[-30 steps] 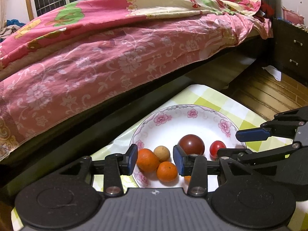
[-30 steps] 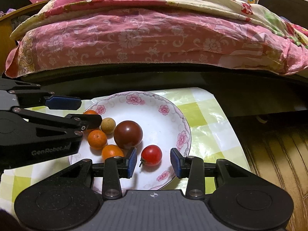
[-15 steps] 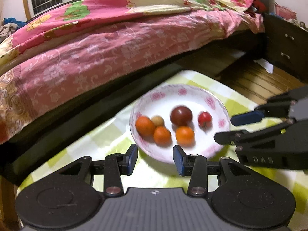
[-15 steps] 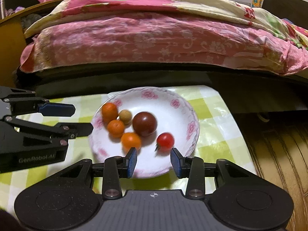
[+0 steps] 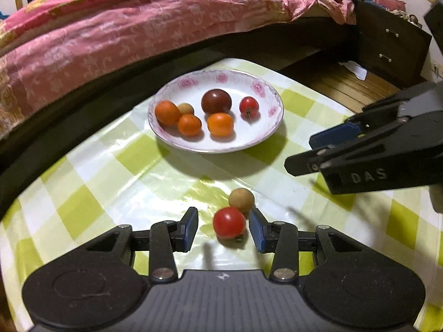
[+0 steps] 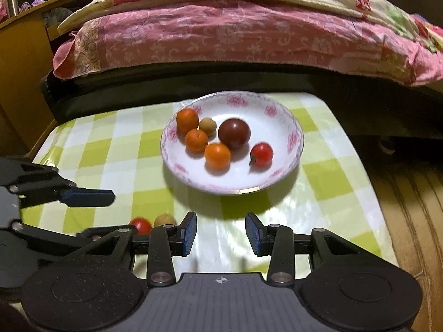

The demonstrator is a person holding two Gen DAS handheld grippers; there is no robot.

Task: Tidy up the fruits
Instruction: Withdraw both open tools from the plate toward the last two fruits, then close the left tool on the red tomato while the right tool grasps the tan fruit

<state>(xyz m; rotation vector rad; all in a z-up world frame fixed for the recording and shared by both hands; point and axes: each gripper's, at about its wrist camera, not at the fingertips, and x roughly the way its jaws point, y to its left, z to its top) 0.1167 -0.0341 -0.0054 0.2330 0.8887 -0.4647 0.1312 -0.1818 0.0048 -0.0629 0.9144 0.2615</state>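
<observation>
A white floral plate [image 5: 265,135] [image 6: 288,177] sits on the green checked tablecloth. It holds three oranges [image 5: 220,124], a dark tomato [image 5: 216,101], a small red tomato [image 5: 249,106] and a tan longan [image 5: 186,108]. A loose red tomato [image 5: 229,222] [image 6: 140,224] and a loose tan longan [image 5: 241,199] [image 6: 164,220] lie on the cloth in front of the plate. My left gripper [image 5: 223,229] is open, with the loose tomato between its fingers. My right gripper [image 6: 221,233] is open and empty, short of the plate.
A bed with a pink floral cover [image 5: 138,27] runs along the table's far side. A dark drawer cabinet [image 5: 393,47] and wooden floor [image 6: 415,221] lie to the right. The table edge [image 6: 368,171] drops off at the right.
Both grippers have pulled back from the plate toward the near side of the table. The loose tomato and longan have come into view, and the tomato now lies between my left fingers.
</observation>
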